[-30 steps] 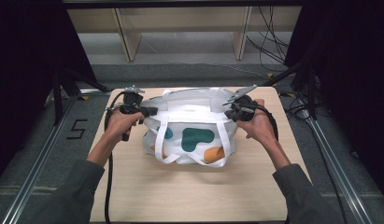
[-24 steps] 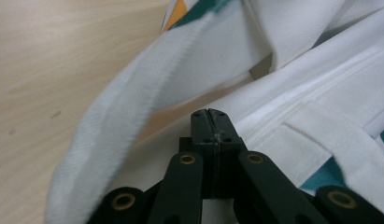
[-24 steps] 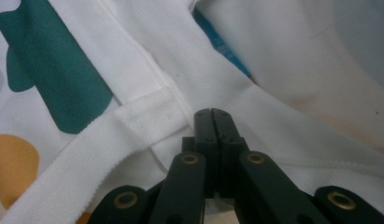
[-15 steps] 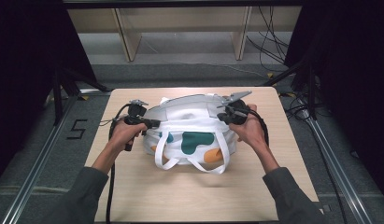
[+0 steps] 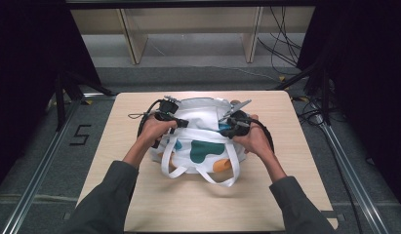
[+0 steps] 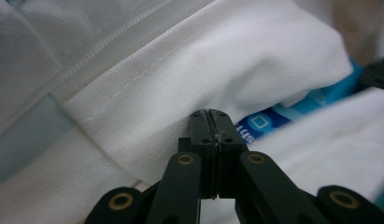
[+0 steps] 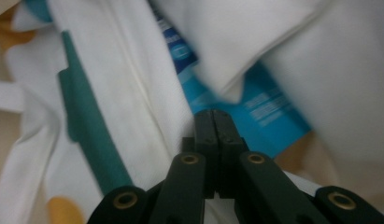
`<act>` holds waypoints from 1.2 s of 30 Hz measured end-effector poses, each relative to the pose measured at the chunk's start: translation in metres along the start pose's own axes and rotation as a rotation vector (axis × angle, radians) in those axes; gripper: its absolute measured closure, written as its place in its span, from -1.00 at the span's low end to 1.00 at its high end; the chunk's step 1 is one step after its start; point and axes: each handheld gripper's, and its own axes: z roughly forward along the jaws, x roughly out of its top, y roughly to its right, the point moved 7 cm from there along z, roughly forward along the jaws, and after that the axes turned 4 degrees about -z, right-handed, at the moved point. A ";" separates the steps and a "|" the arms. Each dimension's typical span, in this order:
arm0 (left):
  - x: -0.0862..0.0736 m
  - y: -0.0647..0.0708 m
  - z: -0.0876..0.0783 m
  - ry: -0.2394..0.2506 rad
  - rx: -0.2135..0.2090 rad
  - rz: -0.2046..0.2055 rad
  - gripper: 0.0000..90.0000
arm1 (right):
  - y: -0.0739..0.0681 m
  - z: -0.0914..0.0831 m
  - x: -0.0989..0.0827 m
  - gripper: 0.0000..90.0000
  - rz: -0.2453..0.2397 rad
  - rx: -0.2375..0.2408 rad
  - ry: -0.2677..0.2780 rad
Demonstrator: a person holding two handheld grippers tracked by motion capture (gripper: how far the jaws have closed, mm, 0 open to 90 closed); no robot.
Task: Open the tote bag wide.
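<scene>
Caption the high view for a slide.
Two hand-held grippers, left gripper and right gripper, work at a white tote bag on a wooden table.

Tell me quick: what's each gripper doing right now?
Left gripper: shut, tips against the white bag's cloth; a grip cannot be told.
Right gripper: shut, tips at the bag's opening by a blue packet; no grip visible.

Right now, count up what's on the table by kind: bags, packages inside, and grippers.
White tote bag: 1
Blue package in the bag's mouth: 1
Grippers, left gripper and right gripper, both shut: 2
Total: 4
</scene>
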 end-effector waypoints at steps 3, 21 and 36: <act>0.004 -0.004 0.007 -0.026 0.030 -0.008 0.98 | -0.015 -0.006 -0.006 1.00 -0.034 0.047 -0.016; -0.010 -0.002 0.003 -0.078 0.054 0.055 0.92 | -0.049 -0.020 -0.001 1.00 -0.160 0.029 0.072; -0.084 0.026 -0.030 -0.192 -0.085 0.209 0.99 | 0.020 0.062 0.060 1.00 -0.122 -0.174 -0.122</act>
